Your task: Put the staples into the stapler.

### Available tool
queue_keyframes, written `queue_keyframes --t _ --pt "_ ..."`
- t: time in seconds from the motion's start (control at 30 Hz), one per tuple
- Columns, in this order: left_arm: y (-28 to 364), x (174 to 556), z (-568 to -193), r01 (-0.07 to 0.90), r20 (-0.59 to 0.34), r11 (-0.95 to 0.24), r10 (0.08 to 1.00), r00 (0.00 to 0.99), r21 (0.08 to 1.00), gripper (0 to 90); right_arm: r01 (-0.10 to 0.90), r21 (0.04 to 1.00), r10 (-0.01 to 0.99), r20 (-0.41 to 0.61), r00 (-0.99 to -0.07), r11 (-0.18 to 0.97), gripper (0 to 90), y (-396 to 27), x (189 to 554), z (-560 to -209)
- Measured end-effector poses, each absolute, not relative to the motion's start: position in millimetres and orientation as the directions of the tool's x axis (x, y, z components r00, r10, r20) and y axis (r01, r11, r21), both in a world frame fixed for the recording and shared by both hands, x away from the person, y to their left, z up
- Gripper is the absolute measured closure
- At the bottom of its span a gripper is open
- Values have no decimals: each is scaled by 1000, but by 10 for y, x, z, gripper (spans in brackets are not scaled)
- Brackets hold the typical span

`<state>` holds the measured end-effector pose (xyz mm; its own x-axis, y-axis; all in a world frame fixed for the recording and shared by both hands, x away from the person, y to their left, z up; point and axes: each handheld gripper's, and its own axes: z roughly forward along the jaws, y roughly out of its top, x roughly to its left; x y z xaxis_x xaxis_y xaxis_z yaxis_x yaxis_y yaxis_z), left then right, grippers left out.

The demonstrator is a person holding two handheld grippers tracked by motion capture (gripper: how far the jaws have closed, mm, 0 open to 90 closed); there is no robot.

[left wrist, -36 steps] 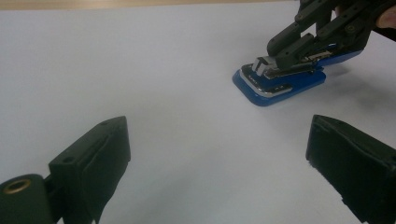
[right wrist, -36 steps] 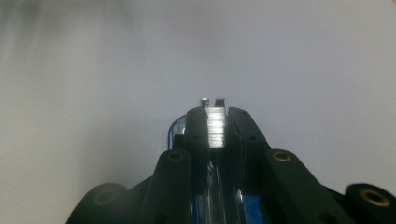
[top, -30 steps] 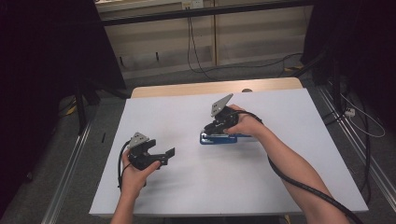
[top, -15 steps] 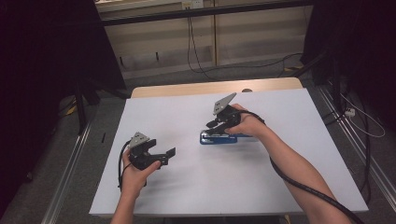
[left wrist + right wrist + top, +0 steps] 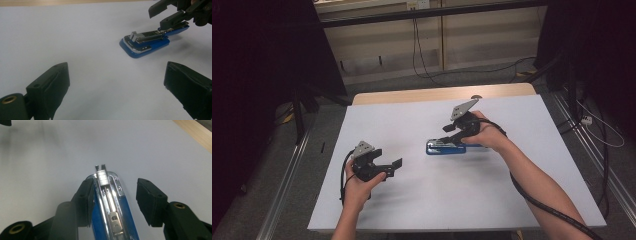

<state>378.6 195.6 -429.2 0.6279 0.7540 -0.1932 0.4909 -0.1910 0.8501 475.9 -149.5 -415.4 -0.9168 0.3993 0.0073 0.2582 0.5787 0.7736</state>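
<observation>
A blue stapler point(image 5: 455, 146) is being left lying flat near the middle of the white table point(image 5: 422, 200), just in front of the right gripper point(image 5: 451, 140), whose jaws have just been opening around it. In the right gripper view, the stapler point(image 5: 110, 205) is being shown with its metal staple channel exposed and a short strip of staples sitting at the front end; one pad appears to be resting against the blue side while the other is standing clear, so the body is being straddled rather than squeezed. The left gripper point(image 5: 389, 168) is being held well apart from the stapler, above bare table, its jaws spread wide with nothing between them; from its own view the stapler point(image 5: 146, 43) is being seen across the table with the right gripper point(image 5: 167, 18) at its rear end. Judging by the loaded, uncovered channel, the refilling looks to be largely done, while the closing of the top, which cannot be made out clearly here, is probably being left for the next step.
</observation>
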Motion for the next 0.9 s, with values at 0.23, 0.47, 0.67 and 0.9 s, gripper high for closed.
queue_keyframes --t 0.23,0.47,0.67,0.9 --pt "1939 3790 -4287 487 -195 -192 747 636 852 67 279 784 443 6 -896 555 423 -1605 4674 -4099" --pt "1904 3797 -4286 486 -195 -198 740 644 851 67 295 783 475 -1 -880 547 385 -1711 4571 -4086" --pt "1860 3798 -4288 484 -194 -206 733 652 850 66 318 794 512 10 -859 518 338 -1804 4497 -4081" --pt "1833 3809 -4289 482 -194 -209 728 657 851 67 327 795 541 -2 -841 511 301 -1893 4421 -4081"
